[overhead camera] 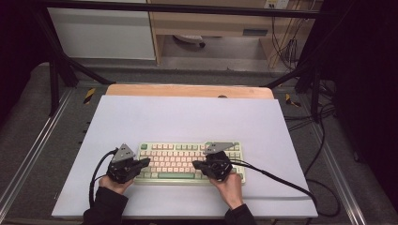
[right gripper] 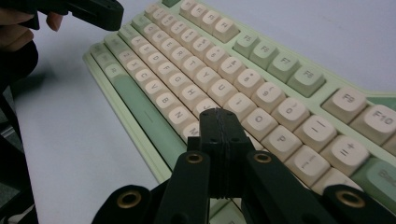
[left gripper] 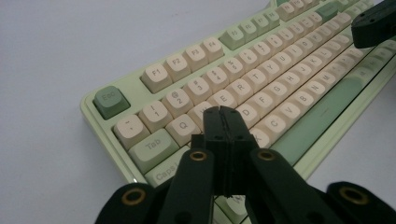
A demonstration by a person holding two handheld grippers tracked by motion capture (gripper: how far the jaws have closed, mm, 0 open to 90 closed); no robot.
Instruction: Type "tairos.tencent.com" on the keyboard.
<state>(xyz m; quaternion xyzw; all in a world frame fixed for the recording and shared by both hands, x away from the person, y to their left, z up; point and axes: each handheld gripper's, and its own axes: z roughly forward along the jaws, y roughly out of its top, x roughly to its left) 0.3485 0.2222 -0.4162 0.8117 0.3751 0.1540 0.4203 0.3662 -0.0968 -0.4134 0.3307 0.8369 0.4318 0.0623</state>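
Observation:
A pale green keyboard [overhead camera: 187,161] with cream keys lies on the white mat near the front. My left gripper [overhead camera: 146,161] hovers over its left end, jaws shut with nothing between them; in the left gripper view its tips [left gripper: 223,113] sit above the keys [left gripper: 243,86] near W and S. Over the right half hangs my right gripper [overhead camera: 196,165], also shut and empty, tips [right gripper: 219,114] above the keys near K and L on the keyboard [right gripper: 219,74]. Whether either tip touches a key I cannot tell.
The white mat [overhead camera: 187,117] covers a wooden table [overhead camera: 187,90]. Black cables [overhead camera: 281,180] trail from both grippers toward the front and right. Metal frame rails [overhead camera: 28,145] run along both sides. The other gripper's tip [left gripper: 373,23] shows at the far end of the keyboard.

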